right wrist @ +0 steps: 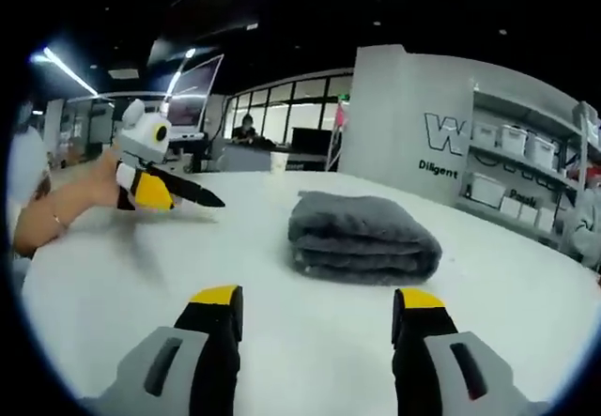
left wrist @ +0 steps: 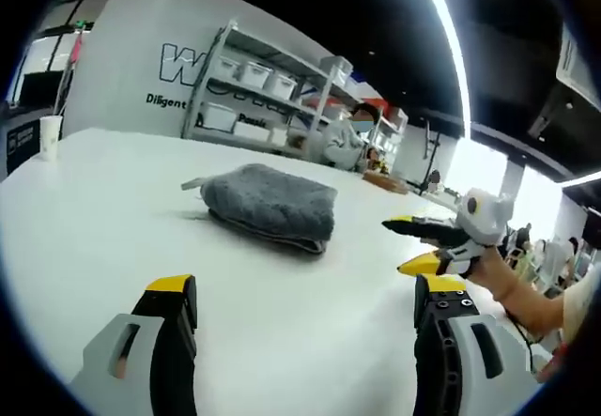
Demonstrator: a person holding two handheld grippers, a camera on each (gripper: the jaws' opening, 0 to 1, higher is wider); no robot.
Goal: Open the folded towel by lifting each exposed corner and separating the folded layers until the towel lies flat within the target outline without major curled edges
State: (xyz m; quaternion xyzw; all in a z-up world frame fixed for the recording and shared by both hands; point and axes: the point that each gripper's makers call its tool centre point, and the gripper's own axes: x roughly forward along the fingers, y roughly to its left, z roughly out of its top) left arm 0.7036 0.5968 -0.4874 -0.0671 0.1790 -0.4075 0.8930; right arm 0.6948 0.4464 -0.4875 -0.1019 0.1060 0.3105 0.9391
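Note:
A grey towel (left wrist: 272,205) lies folded in a thick bundle on the white table (left wrist: 113,209), with a small tab sticking out at its left end. In the left gripper view my left gripper (left wrist: 305,289) stands open, well short of the towel, with nothing between its jaws. My right gripper (left wrist: 399,245) comes in from the right, open, to the right of the towel and apart from it. In the right gripper view the towel (right wrist: 362,238) shows its stacked folds, and my right gripper (right wrist: 319,299) is open in front of it. My left gripper (right wrist: 202,197) hovers to the towel's left.
A paper cup (left wrist: 49,137) stands near the table's far edge. Metal shelving with white bins (left wrist: 272,87) lines the wall behind, and a person (left wrist: 352,134) sits near it. The person's hand (right wrist: 84,191) holds the left gripper. Bare table surrounds the towel.

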